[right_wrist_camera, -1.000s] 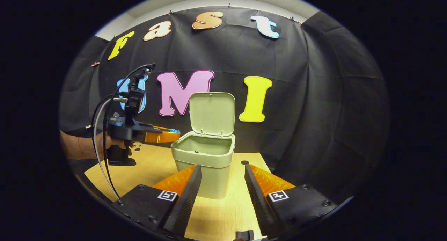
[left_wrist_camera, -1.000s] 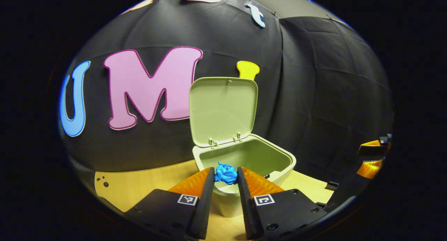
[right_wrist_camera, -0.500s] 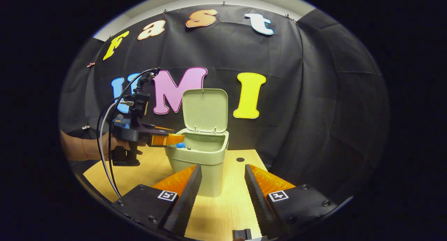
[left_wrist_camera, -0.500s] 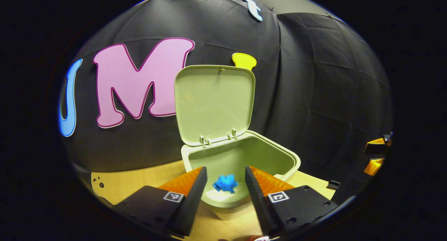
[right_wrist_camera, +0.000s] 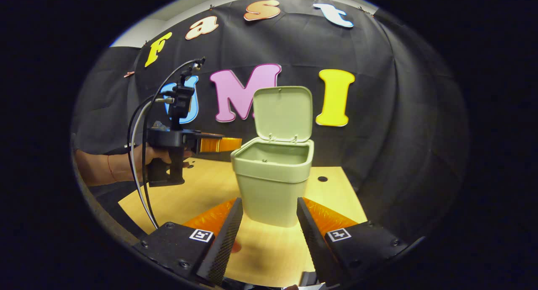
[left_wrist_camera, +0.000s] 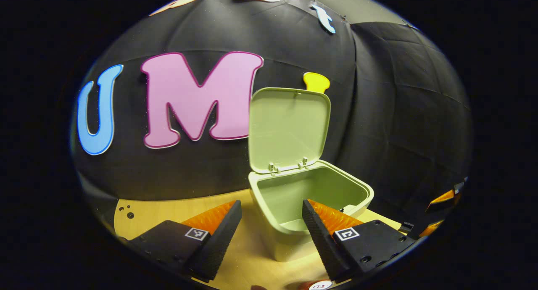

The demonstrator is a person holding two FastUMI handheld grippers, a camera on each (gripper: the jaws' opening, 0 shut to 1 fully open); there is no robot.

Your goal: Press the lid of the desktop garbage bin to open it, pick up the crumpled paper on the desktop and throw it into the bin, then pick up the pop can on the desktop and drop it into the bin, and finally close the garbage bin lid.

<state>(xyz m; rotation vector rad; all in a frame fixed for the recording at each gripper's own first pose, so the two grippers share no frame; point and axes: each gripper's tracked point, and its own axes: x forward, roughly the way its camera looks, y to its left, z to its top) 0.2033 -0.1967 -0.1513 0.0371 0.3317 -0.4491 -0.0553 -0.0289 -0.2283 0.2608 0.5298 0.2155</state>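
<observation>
Both tongs are held apart, empty: left gripper [left_wrist_camera: 269,216], right gripper [right_wrist_camera: 269,214]; pop can should be gripped mid-body next, bin [right_wrist_camera: 273,185] lid-open, center frame.

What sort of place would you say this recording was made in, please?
Most likely a staged demonstration booth, not a home: black cloth wall behind, a small wooden desktop holding one green bin with its lid up, and a person's hand holding the left gripper.

Wooden desktop [right_wrist_camera: 201,193] with small round hole [right_wrist_camera: 322,179]
</observation>
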